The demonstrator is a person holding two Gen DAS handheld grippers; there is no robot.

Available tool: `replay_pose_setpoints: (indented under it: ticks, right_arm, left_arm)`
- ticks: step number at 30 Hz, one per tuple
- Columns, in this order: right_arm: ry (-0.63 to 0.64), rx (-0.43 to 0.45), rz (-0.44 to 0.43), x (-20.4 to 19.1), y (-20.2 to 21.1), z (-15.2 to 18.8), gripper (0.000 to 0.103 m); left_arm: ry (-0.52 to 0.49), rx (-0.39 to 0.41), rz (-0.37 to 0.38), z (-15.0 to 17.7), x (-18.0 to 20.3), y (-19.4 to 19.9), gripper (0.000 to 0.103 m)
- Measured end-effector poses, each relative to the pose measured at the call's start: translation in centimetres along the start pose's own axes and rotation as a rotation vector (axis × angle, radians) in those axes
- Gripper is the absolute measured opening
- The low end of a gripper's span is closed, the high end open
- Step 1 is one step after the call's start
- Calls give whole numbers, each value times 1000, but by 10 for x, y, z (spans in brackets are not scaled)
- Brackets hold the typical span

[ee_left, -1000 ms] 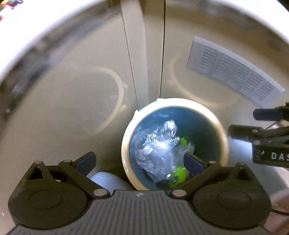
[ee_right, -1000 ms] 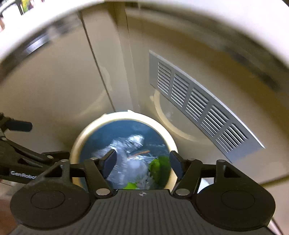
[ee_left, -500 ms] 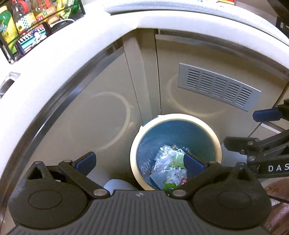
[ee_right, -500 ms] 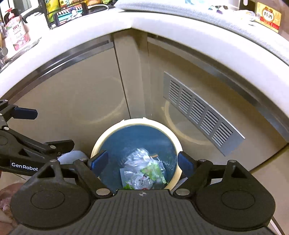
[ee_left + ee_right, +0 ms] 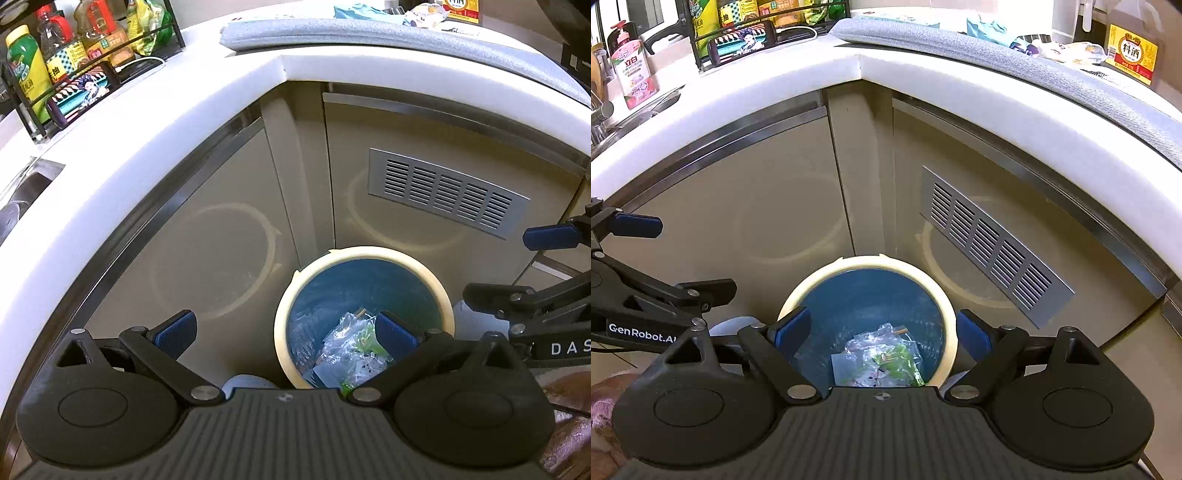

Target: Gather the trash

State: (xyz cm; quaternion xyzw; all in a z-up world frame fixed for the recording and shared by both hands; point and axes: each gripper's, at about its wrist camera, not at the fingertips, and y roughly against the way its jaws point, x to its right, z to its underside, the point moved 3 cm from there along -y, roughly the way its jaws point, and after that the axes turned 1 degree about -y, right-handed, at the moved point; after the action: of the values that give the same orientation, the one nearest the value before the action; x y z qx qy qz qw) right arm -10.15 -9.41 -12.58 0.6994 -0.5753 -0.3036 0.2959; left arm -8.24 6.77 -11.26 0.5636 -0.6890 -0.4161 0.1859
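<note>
A round bin with a cream rim [image 5: 369,254] [image 5: 864,263] and a blue liner stands on the floor in the corner under the counter. Crumpled clear plastic and green wrappers [image 5: 351,354] [image 5: 882,363] lie in its bottom. My left gripper [image 5: 286,334] is open and empty, above the bin's left side. My right gripper [image 5: 882,332] is open and empty, straddling the bin from above. More wrappers [image 5: 1060,48] lie on the grey mat on the counter at the back right.
White counter edge [image 5: 857,62] wraps the corner above beige cabinet doors with a metal vent [image 5: 993,243]. A rack of bottles [image 5: 74,48] and a sink [image 5: 624,118] are at the left. A bottle with a yellow label [image 5: 1132,53] stands at the far right.
Both grippers have risen and pulled back from the bin. The bin looks smaller and the countertop has come into view. The trash has settled in the bin's bottom.
</note>
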Motion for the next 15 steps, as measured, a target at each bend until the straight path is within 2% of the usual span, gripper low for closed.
replay_pose_setpoints:
  ticks: [15]
  right_arm:
    - [-4, -10, 3, -1, 0, 1, 88]
  left_arm:
    - [6, -6, 4, 4, -3, 0, 103]
